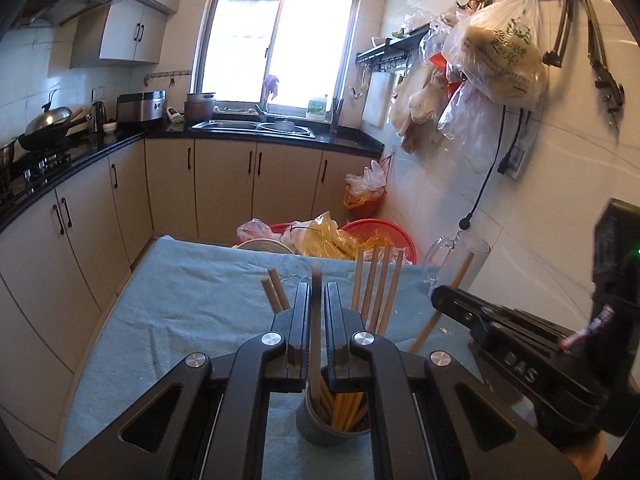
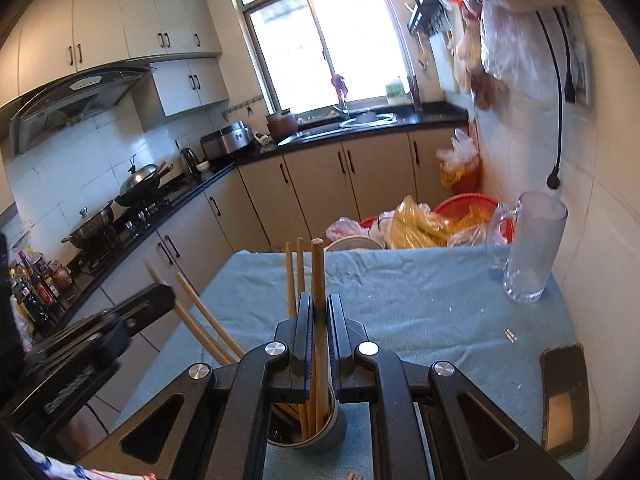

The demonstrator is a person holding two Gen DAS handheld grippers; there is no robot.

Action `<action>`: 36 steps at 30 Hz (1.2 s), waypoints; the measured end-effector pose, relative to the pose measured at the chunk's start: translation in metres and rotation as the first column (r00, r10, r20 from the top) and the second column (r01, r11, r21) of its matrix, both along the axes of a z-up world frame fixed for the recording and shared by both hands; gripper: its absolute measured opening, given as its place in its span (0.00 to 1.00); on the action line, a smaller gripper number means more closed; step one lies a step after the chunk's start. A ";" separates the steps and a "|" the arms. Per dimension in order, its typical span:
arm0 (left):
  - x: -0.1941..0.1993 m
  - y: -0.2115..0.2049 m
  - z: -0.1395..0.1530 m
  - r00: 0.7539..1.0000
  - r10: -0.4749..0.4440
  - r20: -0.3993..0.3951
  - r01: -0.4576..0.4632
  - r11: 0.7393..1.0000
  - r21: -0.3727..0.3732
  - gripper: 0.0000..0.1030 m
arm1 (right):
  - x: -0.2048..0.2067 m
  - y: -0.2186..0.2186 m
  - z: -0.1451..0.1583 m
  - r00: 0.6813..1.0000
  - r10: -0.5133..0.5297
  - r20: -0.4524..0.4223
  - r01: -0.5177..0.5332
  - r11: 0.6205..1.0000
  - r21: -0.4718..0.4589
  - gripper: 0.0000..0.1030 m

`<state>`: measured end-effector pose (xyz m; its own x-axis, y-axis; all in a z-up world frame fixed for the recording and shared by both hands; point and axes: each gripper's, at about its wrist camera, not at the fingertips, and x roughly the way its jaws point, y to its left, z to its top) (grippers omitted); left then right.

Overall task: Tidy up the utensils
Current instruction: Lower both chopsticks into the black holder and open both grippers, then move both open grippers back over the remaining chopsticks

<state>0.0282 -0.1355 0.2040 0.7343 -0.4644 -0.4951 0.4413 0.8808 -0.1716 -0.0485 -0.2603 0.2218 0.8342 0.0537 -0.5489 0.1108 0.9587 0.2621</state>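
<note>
In both wrist views one chopstick is pinched upright between nearly closed fingers, left gripper (image 1: 317, 296) and right gripper (image 2: 320, 308), apparently so each slides straight into the metal holder (image 1: 320, 428) at lower centre, on the blue-clothed tabletop (image 1: 192, 292).

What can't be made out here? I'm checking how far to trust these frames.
- Left view: the holder base, hidden by the left gripper.
- Right view: the chopstick bottom, hidden by the right gripper; the phone screen, only glare.
</note>
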 end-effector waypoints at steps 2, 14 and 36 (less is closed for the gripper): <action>-0.004 0.002 0.001 1.000 0.000 0.007 0.000 1.000 0.008 0.09 | 0.003 -0.003 -0.002 1.000 -0.009 0.000 0.009 1.000 0.008 0.08; -0.046 0.051 0.026 0.999 0.040 0.021 -0.038 0.997 -0.074 0.45 | -0.031 -0.003 0.016 0.999 -0.018 0.037 0.018 1.000 0.005 0.39; -0.145 0.113 -0.093 0.967 0.206 -0.153 -0.180 0.970 0.164 0.62 | -0.150 0.037 -0.143 0.953 0.016 -0.302 -0.020 1.000 -0.011 0.47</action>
